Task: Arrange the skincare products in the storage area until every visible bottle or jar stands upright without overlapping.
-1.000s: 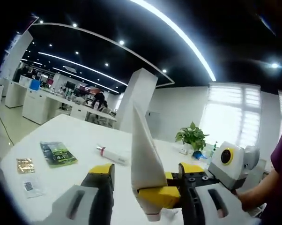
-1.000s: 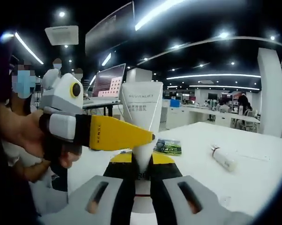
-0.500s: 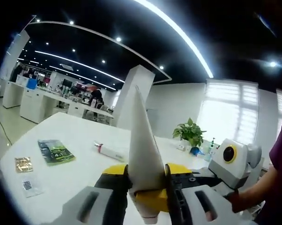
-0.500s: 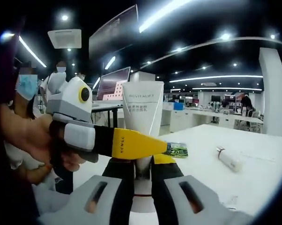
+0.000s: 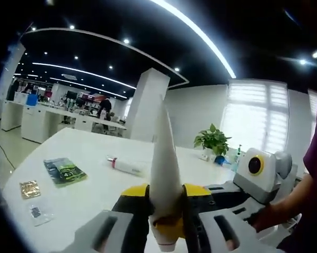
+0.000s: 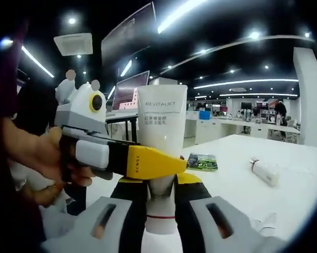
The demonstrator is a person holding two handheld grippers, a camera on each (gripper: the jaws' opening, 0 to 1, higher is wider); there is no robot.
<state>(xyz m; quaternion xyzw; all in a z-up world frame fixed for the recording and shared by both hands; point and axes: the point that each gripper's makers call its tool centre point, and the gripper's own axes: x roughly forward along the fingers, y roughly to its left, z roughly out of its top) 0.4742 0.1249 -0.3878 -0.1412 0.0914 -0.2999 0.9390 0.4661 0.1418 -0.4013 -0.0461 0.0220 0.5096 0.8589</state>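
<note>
Left gripper (image 5: pixel 166 221) now clamped on the white tube (image 6: pixel 162 126) where its jaws stood wide, right gripper (image 6: pixel 161 211) gripping the tube's neck, small bottle (image 5: pixel 125 166) lying beyond on the table (image 5: pixel 90 190)

both grippers clamped on white tube (image 6: pixel 161 132): left gripper (image 5: pixel 166 211) & right gripper (image 6: pixel 161 197), jaws crossing.

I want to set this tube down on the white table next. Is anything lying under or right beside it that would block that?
Nothing visible blocks it. The tube is held over bare white table; the small tube and green packet lie well off.
</note>
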